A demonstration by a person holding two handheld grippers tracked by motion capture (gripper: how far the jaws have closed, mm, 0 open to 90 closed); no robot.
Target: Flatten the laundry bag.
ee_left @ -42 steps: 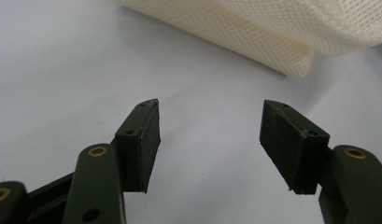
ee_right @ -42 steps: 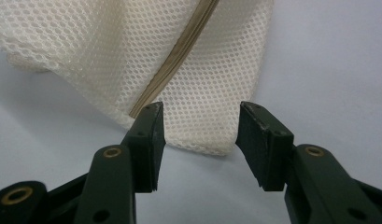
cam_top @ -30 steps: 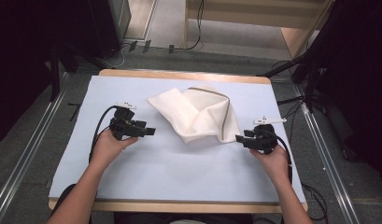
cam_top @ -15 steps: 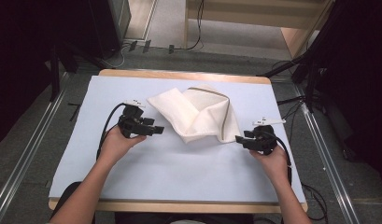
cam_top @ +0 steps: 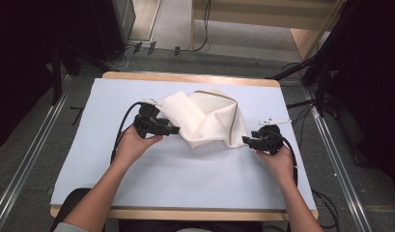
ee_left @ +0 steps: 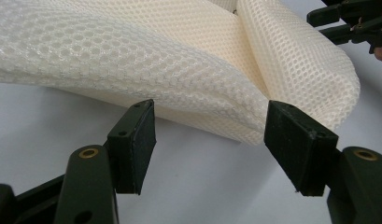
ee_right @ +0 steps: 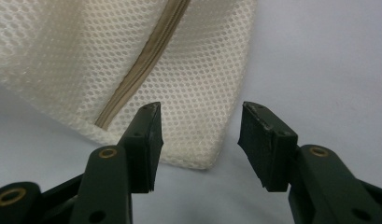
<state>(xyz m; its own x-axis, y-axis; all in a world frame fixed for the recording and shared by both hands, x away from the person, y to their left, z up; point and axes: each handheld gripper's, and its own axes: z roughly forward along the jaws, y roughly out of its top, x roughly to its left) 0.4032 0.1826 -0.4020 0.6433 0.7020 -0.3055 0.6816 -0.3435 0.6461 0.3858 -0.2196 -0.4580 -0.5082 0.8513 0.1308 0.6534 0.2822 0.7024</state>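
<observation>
A cream mesh cloth (cam_top: 204,118) with a tan stripe lies crumpled and folded over itself in the middle of the table. My left gripper (cam_top: 173,130) is at its left edge, open, with the cloth's folded edge (ee_left: 202,109) just beyond the jaws. My right gripper (cam_top: 245,140) is at the cloth's lower right corner, open, and that corner (ee_right: 205,140) with the tan stripe (ee_right: 132,79) lies right in front of its jaws. My right gripper (ee_left: 352,21) also appears far off in the left gripper view.
A pale blue mat (cam_top: 185,169) covers the wooden table (cam_top: 190,77). Cables run across the floor behind the table, and dark equipment stands at both sides. A small white item (cam_top: 275,120) lies on the mat near my right gripper.
My left gripper has moved right and slightly away from me, up to the cloth's left edge. The right gripper has stayed put.
</observation>
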